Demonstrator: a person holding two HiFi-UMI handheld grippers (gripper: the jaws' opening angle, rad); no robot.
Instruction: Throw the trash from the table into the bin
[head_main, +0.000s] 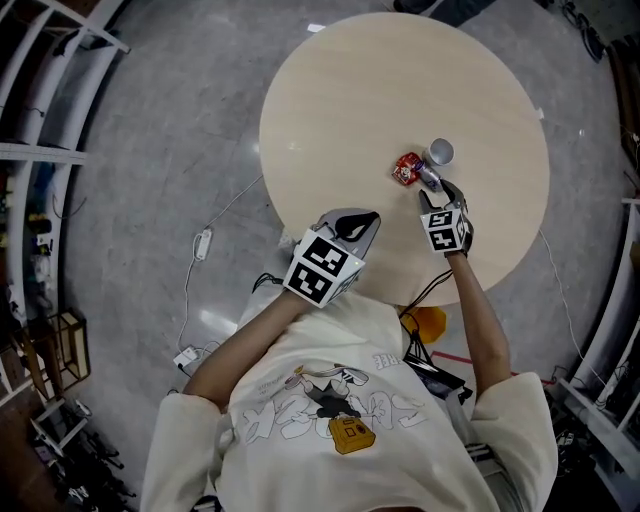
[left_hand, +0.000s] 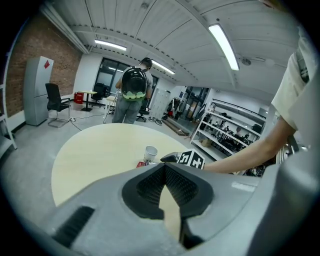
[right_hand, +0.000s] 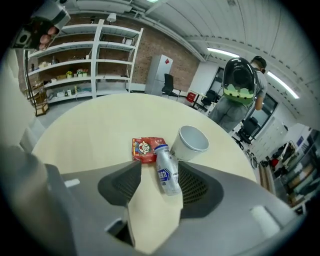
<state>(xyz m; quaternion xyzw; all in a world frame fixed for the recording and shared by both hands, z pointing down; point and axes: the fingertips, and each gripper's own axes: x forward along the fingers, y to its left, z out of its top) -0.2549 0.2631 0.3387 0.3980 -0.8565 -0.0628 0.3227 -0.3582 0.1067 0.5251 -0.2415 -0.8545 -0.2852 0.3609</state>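
On the round pale table (head_main: 350, 110) lie a red snack packet (head_main: 406, 168), a small silver bottle (head_main: 429, 177) on its side and a white paper cup (head_main: 440, 153), also tipped over. My right gripper (head_main: 440, 195) points down at them, open. In the right gripper view the bottle (right_hand: 167, 170) lies between the jaws, close to the right one, with the packet (right_hand: 145, 148) and cup (right_hand: 190, 143) just beyond. My left gripper (head_main: 358, 226) hovers over the table's near edge, shut and empty; its view shows the cup (left_hand: 150, 153) ahead. No bin shows.
A person with a green backpack (left_hand: 133, 90) stands beyond the table's far side. Metal shelves (right_hand: 85, 60) line the wall. A cable with a white plug (head_main: 203, 242) trails over the grey floor at the table's left. An office chair (left_hand: 55, 100) stands far left.
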